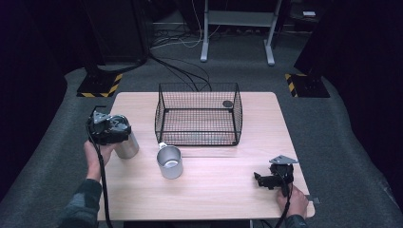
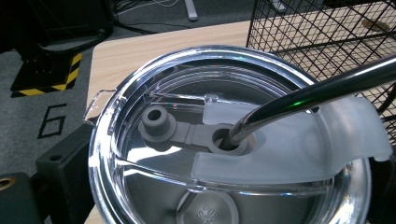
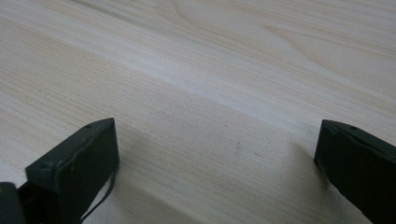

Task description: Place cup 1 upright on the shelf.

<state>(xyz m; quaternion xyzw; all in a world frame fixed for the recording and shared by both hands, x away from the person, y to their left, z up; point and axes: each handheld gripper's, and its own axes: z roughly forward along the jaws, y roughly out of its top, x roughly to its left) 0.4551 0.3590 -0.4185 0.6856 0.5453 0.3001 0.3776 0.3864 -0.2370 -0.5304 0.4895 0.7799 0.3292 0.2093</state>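
Item 1: steel tumbler w/ clear plastic lid (image 1: 126,147), near-left on the pale wood table (image 1: 223,190). The left gripper (image 1: 108,129) sits over its top. Left gripper view looks straight down on the lid (image 2: 140,186): metal straw (image 2: 317,88) thru the grey silicone hole, frosted slider beside it.
Item 2: open steel cup (image 1: 169,162), centre, just near of the black wire basket (image 1: 198,114).
Item 3: right gripper (image 1: 272,179), near-right, low over bare table (image 3: 196,70), jaws wide apart, nothing between.
Handling note (judgement): grip the tumbler body squarely, keep it upright and lift slow so the straw clears the basket rim.
Unclear: left jaws' state, cannot tell. One black block (image 2: 56,177) shows at the lid's edge, contact w/ the wall hidden. Tumbler's contents not readable thru glare.
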